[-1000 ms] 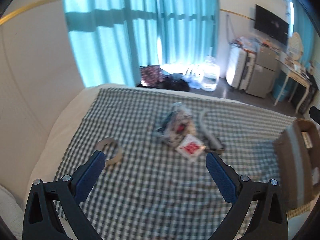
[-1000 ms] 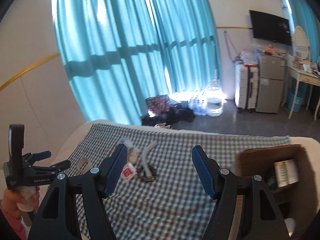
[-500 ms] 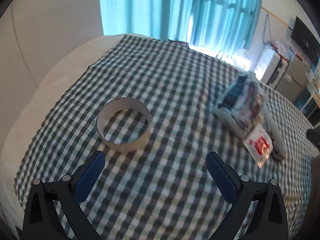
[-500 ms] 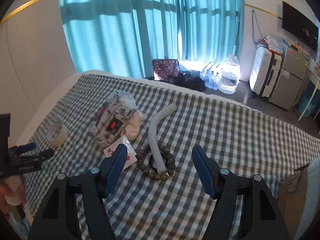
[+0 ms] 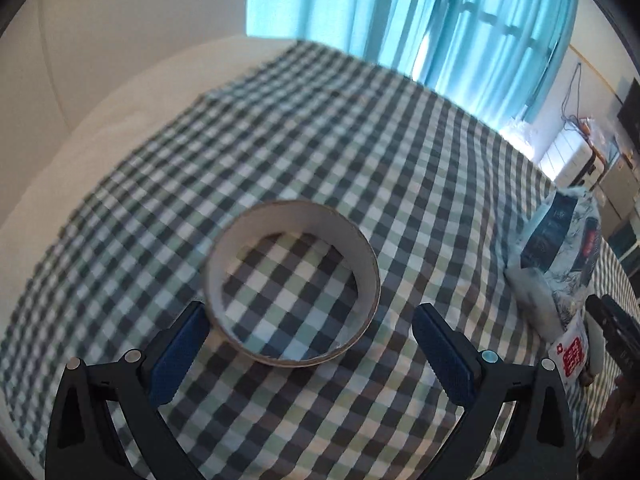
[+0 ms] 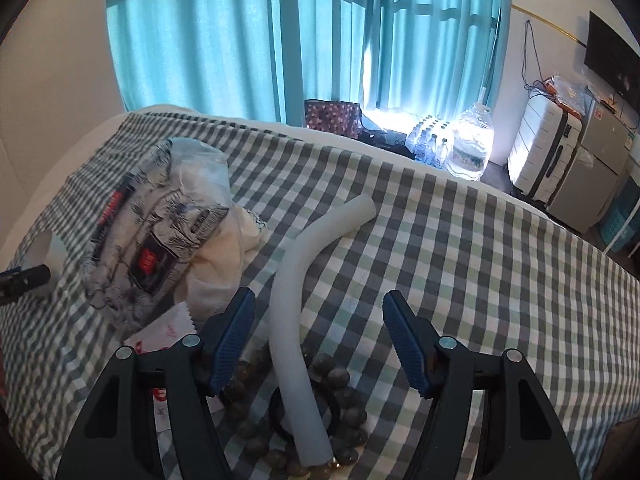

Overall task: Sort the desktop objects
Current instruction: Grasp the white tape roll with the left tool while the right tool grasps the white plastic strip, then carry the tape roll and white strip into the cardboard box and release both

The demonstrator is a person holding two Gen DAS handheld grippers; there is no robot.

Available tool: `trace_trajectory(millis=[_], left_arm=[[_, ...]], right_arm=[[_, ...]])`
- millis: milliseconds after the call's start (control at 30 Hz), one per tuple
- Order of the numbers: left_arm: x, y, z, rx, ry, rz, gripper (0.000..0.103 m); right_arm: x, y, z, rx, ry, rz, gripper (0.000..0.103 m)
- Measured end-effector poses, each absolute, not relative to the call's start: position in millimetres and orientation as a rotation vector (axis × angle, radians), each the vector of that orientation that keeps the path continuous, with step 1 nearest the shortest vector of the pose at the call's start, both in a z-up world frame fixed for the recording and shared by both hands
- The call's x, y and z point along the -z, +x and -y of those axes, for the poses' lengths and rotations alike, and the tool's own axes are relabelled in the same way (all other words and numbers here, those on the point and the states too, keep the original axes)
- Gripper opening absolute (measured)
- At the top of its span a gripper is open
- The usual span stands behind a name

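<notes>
Left wrist view: the left gripper has its fingers wide apart with nothing clamped. One tape roll lies flat on the checked cloth, its near rim in the gap between the finger tips. The left tip sits just beside the roll's lower left wall, possibly touching; I cannot tell. The right tip stands apart from the roll.

Right wrist view: the right gripper also has its fingers apart, empty. One pale foam tube runs up the frame between them, nearer the left finger, curving to the upper right. Its lower end lies across one bead bracelet and a dark ring inside that, at the bottom centre of the frame.

Count, both views together: one tape roll, one tube, one bracelet, one printed plastic bag with cream cloth spilling from it, one small white packet with red print tucked behind the left finger. The bag and packet sit at the right edge of the left wrist view.

Edges and room: the cloth covers a bed; bare white mattress shows along the upper left of the left view. To the right of the tube the cloth is bare all the way to its far edge. Left of the tube things crowd together, bag against packet against bracelet. Around the tape roll the cloth is bare on every side.
</notes>
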State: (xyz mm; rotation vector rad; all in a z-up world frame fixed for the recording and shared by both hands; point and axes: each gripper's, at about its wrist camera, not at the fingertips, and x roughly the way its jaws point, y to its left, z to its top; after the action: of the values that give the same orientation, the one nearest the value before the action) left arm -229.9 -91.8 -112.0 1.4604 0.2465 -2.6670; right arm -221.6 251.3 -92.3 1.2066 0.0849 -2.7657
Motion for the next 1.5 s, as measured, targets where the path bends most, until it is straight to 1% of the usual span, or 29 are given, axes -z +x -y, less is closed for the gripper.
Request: trace_trajectory(millis=[33, 100, 167, 233, 267, 333, 367, 433, 467, 600, 700, 900, 1033, 1233, 1367, 1400, 1500], left_arm=[[115, -233, 89, 2.654, 1.481, -0.205, 0.103], [119, -237, 86, 2.642, 1.484, -0.129, 0.103], [121, -240, 84, 2.640, 1.469, -0.085, 0.103], [122, -241, 86, 2.642, 1.458, -0.097, 0.103], [123, -240, 87, 2.648, 1.451, -0.104, 0.103], [122, -239, 90, 2.665, 1.433, -0.103, 0.103], [123, -238, 91, 2.659, 1.420, -0.097, 0.103], [120, -228, 95, 2.649, 1.404, -0.124, 0.094], [119, -227, 98, 2.652, 1.402, -0.157, 0.083], [110, -219, 104, 2.677, 1.403, -0.234, 0.083], [97, -211, 101, 2.706, 1.381, -0.218, 0.083], [50, -183, 90, 2.807, 1.311, -0.207, 0.083], [15, -155, 77, 2.855, 1.267, -0.138, 0.083], [-33, -126, 47, 2.920, 1.198, -0.134, 0.083], [-61, -92, 22, 2.962, 1.189, -0.136, 0.083], [-68, -83, 14, 2.976, 1.209, -0.124, 0.083], [-83, -66, -10, 2.992, 1.230, -0.050, 0.083]], right_arm=[[92, -222, -252, 2.768, 1.204, -0.079, 0.064], [95, -222, -251, 2.749, 1.211, -0.074, 0.062], [96, -221, -248, 2.733, 1.216, -0.095, 0.056], [97, -221, -244, 2.717, 1.219, -0.103, 0.044], [96, -220, -243, 2.708, 1.226, -0.106, 0.040], [98, -219, -240, 2.679, 1.246, -0.109, 0.018], [97, -217, -239, 2.670, 1.253, -0.111, 0.014], [95, -216, -238, 2.677, 1.261, -0.121, 0.012], [93, -216, -238, 2.672, 1.264, -0.110, 0.011], [82, -210, -241, 2.688, 1.253, -0.061, 0.011], [70, -202, -241, 2.695, 1.229, -0.033, 0.011], [34, -180, -244, 2.713, 1.160, 0.000, 0.011], [2, -149, -245, 2.717, 1.110, -0.019, 0.011], [-47, -96, -244, 2.722, 1.021, -0.004, 0.011], [-77, -57, -242, 2.748, 0.948, -0.035, 0.011], [-86, -44, -243, 2.762, 0.936, -0.056, 0.011], [-111, -18, -248, 2.762, 0.898, -0.040, 0.011]])
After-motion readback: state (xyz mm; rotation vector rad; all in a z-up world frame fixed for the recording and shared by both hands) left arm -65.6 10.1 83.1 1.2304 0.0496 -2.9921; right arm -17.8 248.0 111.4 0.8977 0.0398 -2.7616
